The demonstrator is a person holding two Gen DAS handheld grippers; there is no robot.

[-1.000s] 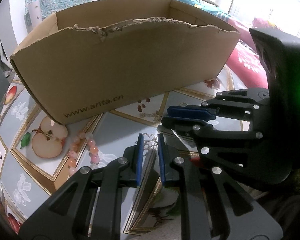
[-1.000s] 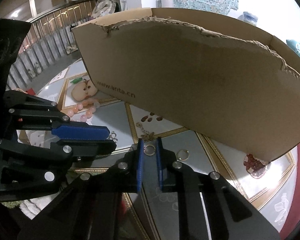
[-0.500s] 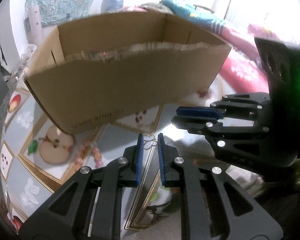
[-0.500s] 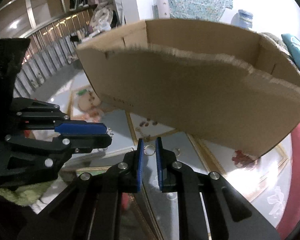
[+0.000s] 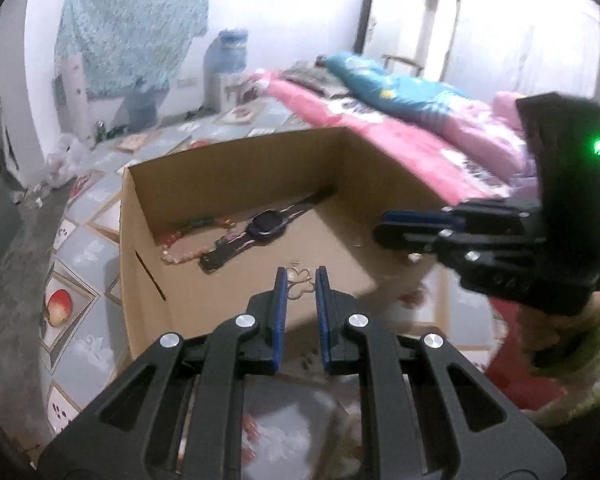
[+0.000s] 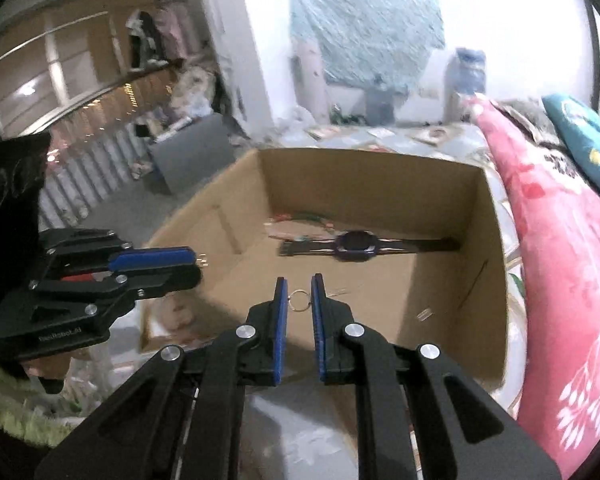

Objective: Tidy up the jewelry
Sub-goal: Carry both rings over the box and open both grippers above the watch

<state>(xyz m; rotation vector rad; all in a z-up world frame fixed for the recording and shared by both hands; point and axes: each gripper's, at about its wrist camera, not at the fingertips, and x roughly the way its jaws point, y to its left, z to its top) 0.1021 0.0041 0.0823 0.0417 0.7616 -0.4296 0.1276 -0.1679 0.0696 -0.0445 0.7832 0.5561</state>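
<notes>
Box edges: we see the cardboard box [image 5: 236,184] open at the top, its brown walls plain and straight, and much bare bottom between the walls.
Room to move: both our grippers hang above the near wall of the box, side by side and apart.
Left gripper [image 5: 301,280]: the blue fingers pinch a thin wire charm [image 5: 300,285], shaped like a butterfly, at their tips.
Right gripper [image 6: 300,294]: the blue fingers pinch a small metal ring [image 6: 299,300], round and thin.
Inside the box: a dark watch [image 6: 356,245] with a long strap lies flat near the far wall; a bead bracelet [image 5: 176,249], pink and red, lies beside it.
Surroundings: a patterned cloth [image 5: 80,256] with fruit pictures is under the box; pink bedding [image 6: 556,264] lies to the right.
</notes>
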